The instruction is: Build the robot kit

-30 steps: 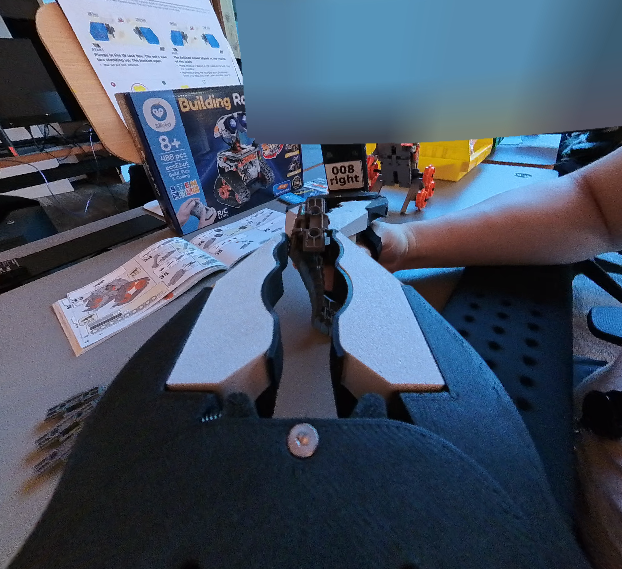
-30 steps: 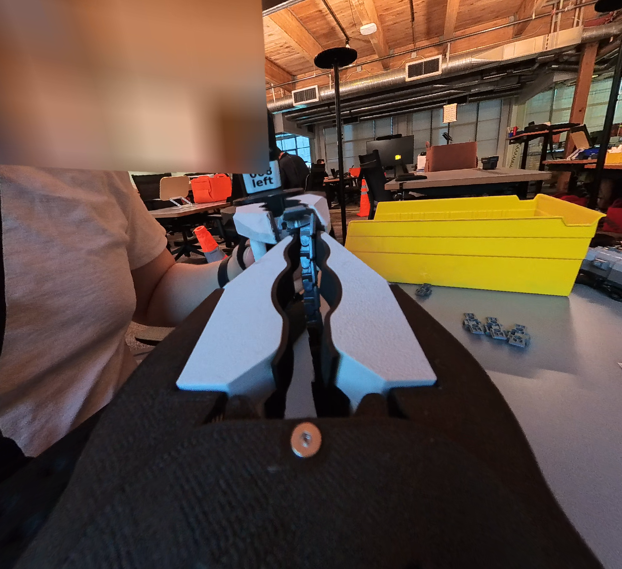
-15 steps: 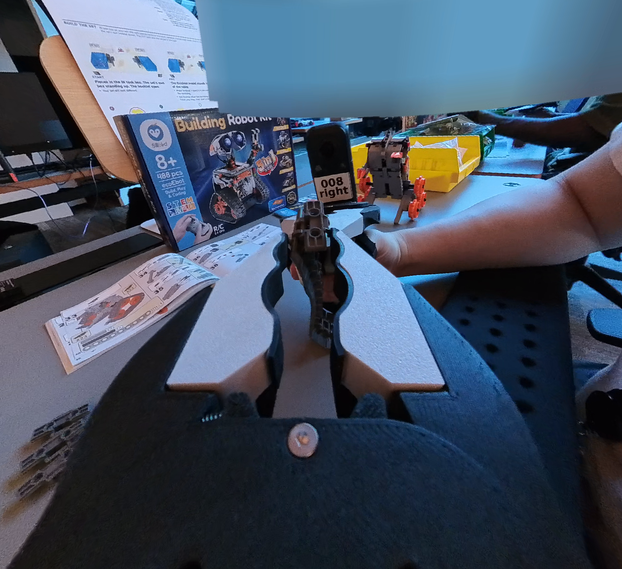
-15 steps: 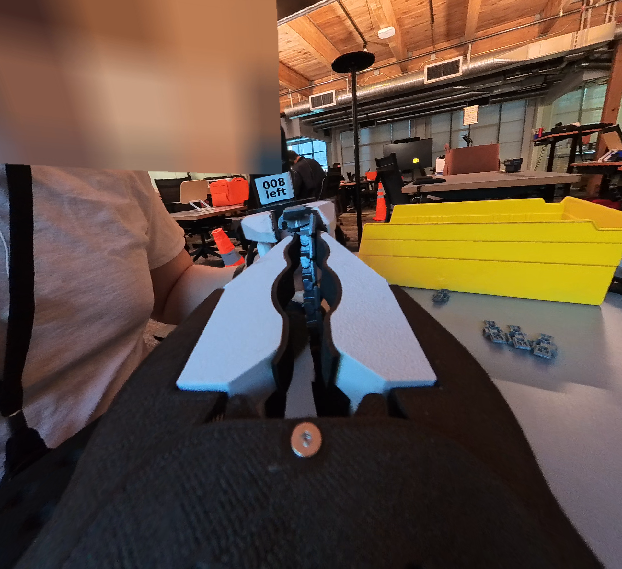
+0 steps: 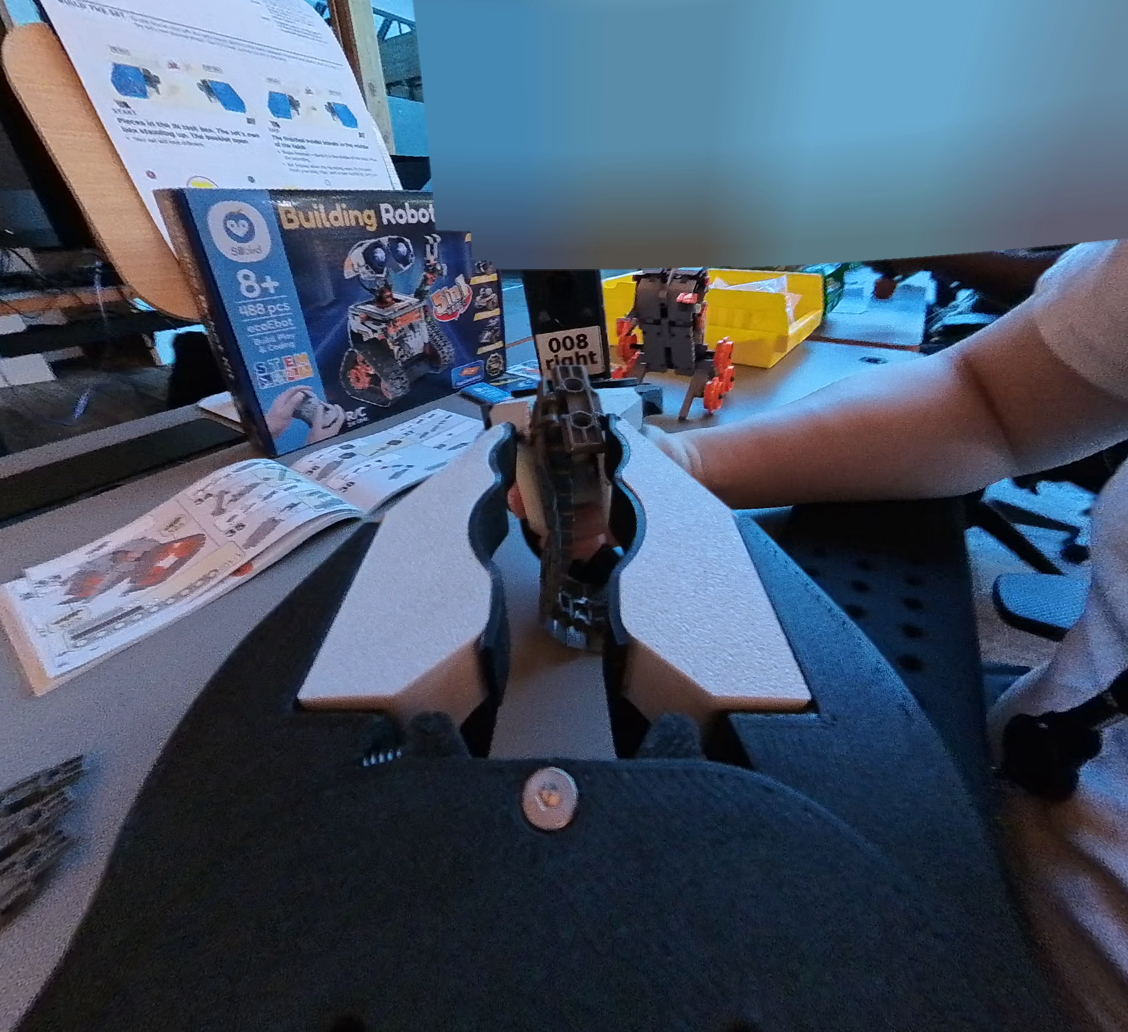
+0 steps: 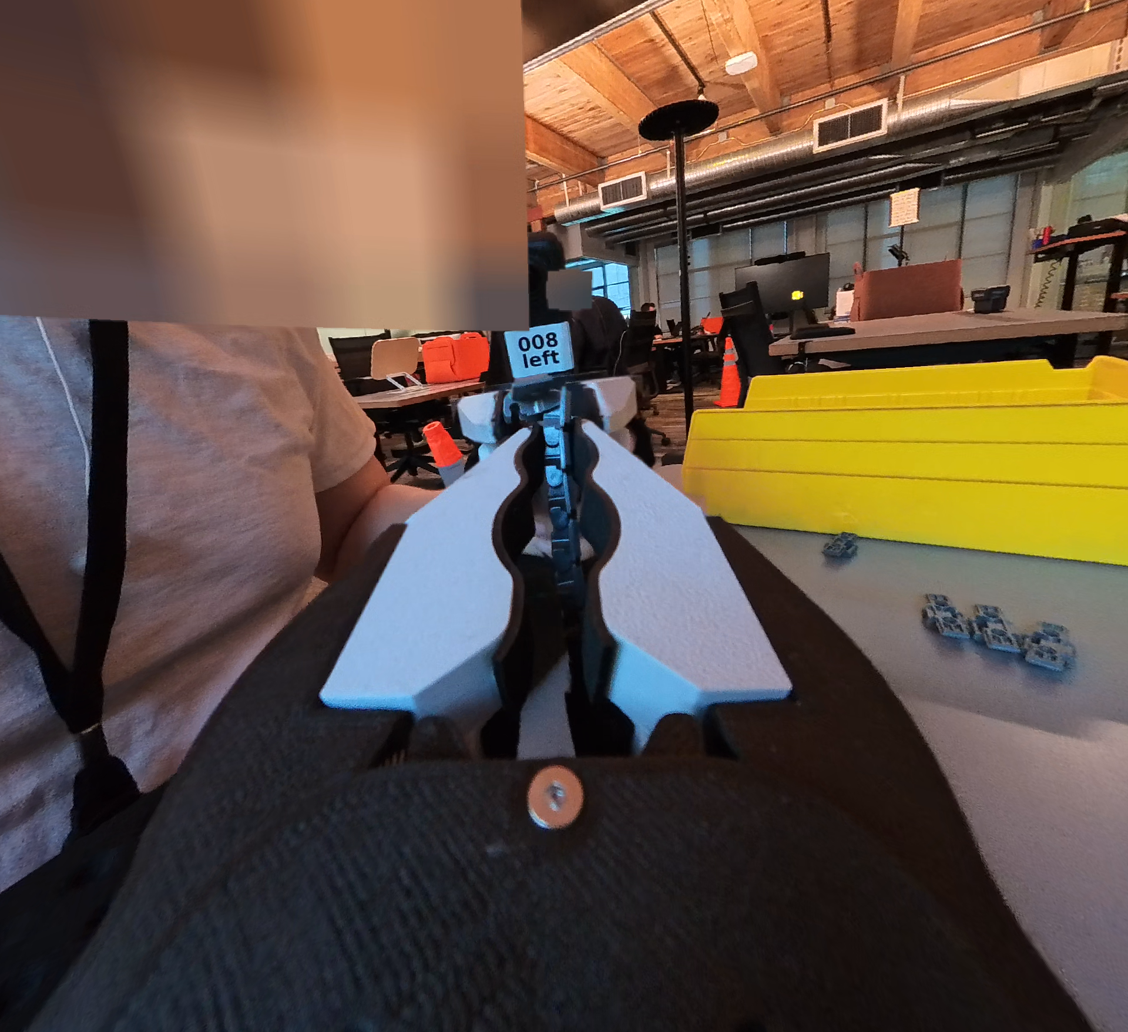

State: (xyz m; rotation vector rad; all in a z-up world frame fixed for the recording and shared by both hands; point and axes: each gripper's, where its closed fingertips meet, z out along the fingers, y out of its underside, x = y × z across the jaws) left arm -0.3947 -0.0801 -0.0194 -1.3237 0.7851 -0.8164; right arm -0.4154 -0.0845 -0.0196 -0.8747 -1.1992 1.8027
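Observation:
My left gripper [image 5: 564,429] is shut on a strip of dark grey track links [image 5: 574,520] that stands on edge between its white fingers [image 5: 427,563]. My right gripper [image 6: 558,432] is shut on the same kind of dark link strip [image 6: 561,508]. The two grippers face each other, tip to tip, above the grey table's near edge. The right gripper shows just beyond the strip in the left wrist view [image 5: 610,401]. The left gripper shows beyond the strip in the right wrist view [image 6: 482,417]. Where the strips meet is hidden by the fingertips.
A blue robot-kit box [image 5: 342,319] stands behind an open instruction booklet [image 5: 213,527]. A printed sheet [image 5: 201,57] leans on a stand. A grey and orange model [image 5: 671,331] stands by a yellow bin [image 6: 915,453]. Loose track links [image 6: 995,630] lie on the table [image 6: 1007,789]. Left and right tips are no more than a few centimetres apart.
Both grippers stay shut on the link strip. The right view has swung a little left and up, so the yellow bin sits lower and farther right. The left view wobbled slightly.

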